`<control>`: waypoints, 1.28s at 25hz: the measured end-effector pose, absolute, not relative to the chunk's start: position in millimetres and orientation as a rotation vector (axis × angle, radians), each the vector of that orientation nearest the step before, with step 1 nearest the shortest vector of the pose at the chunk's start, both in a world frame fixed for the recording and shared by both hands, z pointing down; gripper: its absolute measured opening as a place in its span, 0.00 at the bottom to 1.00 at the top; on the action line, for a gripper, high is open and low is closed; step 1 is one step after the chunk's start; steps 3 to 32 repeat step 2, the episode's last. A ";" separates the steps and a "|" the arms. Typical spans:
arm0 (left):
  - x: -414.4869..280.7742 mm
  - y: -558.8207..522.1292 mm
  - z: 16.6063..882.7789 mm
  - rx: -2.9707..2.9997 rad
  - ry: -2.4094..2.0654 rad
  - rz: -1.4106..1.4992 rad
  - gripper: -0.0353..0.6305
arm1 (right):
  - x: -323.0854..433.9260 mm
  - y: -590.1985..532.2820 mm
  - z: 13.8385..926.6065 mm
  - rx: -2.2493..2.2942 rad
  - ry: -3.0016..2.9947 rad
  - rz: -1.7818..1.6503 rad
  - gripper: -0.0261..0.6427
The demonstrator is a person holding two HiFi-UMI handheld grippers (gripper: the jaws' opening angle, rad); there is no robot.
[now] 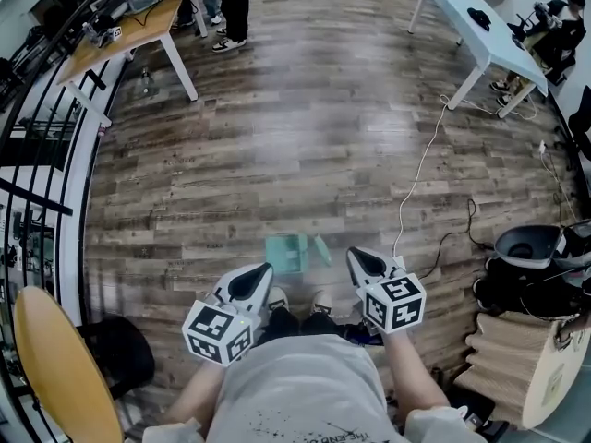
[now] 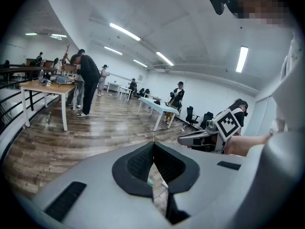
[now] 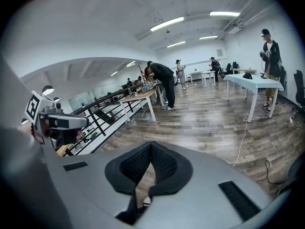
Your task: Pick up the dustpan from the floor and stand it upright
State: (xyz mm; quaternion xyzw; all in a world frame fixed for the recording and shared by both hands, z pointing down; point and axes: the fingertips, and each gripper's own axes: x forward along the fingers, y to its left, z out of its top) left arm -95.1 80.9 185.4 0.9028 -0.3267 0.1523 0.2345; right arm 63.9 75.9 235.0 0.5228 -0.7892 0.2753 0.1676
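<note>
Wood floor [image 1: 305, 146]: 1 dustpan [image 1: 288, 253] at 12 o'clock; tan table [image 1: 120, 37] at 11, white table [image 1: 466, 21] at 1. 2 grippers, L gripper [image 1: 261, 272] & R gripper [image 1: 356, 257]: jaws closed tight, empty.

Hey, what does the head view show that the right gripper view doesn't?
Only the head view: the dustpan, lying on the floor just ahead of the person's feet.
Only the right gripper view: the ceiling lights, and the right gripper up close, its jaws shut with nothing between them.
Both: the left gripper, the wooden table, the pale table and the white cable across the floor.
</note>
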 end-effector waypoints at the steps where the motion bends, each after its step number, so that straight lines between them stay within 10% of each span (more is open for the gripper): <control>1: -96.9 80.9 185.1 2.478 -0.896 0.418 0.09 | 62.5 76.0 234.9 1.486 -2.244 0.783 0.08; 32: -98.6 80.9 184.8 2.478 -0.896 0.419 0.09 | 61.2 76.0 234.8 1.485 -2.242 0.782 0.08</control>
